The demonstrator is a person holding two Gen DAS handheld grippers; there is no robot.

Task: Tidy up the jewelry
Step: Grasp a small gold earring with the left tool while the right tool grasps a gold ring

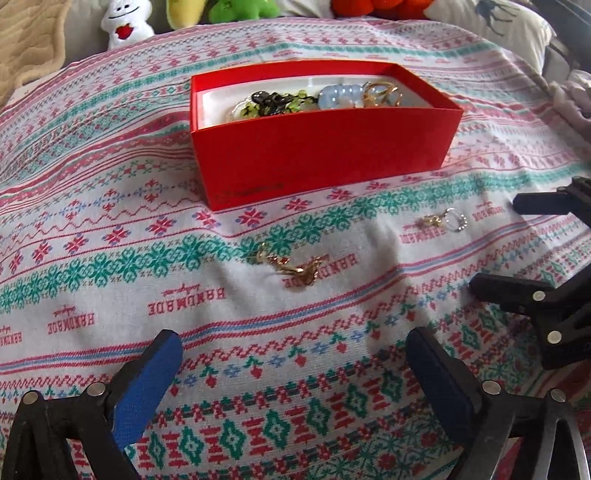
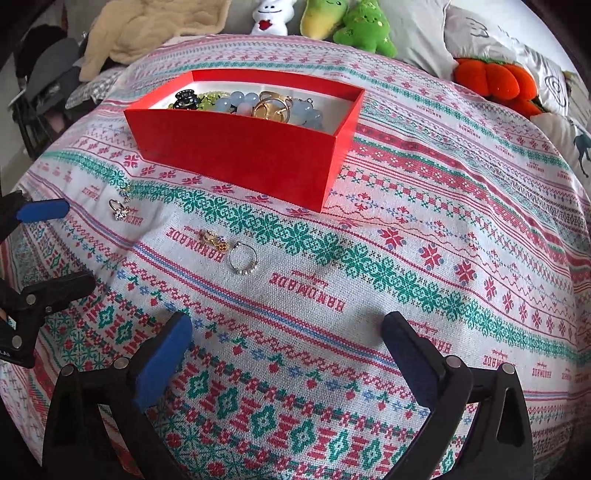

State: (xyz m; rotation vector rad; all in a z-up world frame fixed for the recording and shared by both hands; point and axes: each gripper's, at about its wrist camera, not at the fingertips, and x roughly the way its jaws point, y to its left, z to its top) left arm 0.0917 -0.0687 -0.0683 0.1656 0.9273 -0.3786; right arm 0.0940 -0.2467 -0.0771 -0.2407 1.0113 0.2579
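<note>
A red box [image 1: 317, 155] with a white lining stands on the patterned cloth and holds beads, gold rings and a dark clip; it also shows in the right wrist view [image 2: 236, 155]. On the cloth lie gold rings [image 1: 295, 271], a small gold piece [image 1: 431, 220] and a silver beaded ring [image 1: 455, 220]. The right wrist view shows the gold piece [image 2: 213, 239], the beaded ring [image 2: 242, 258] and a stone ring [image 2: 119, 210]. My left gripper [image 1: 295, 354] is open and empty near the gold rings. My right gripper [image 2: 288, 339] is open and empty near the beaded ring.
Plush toys [image 2: 354, 26] and pillows [image 2: 554, 74] line the far edge. A beige blanket [image 2: 147, 29] lies at the far left. The right gripper's fingers [image 1: 546, 221] show at the right of the left wrist view.
</note>
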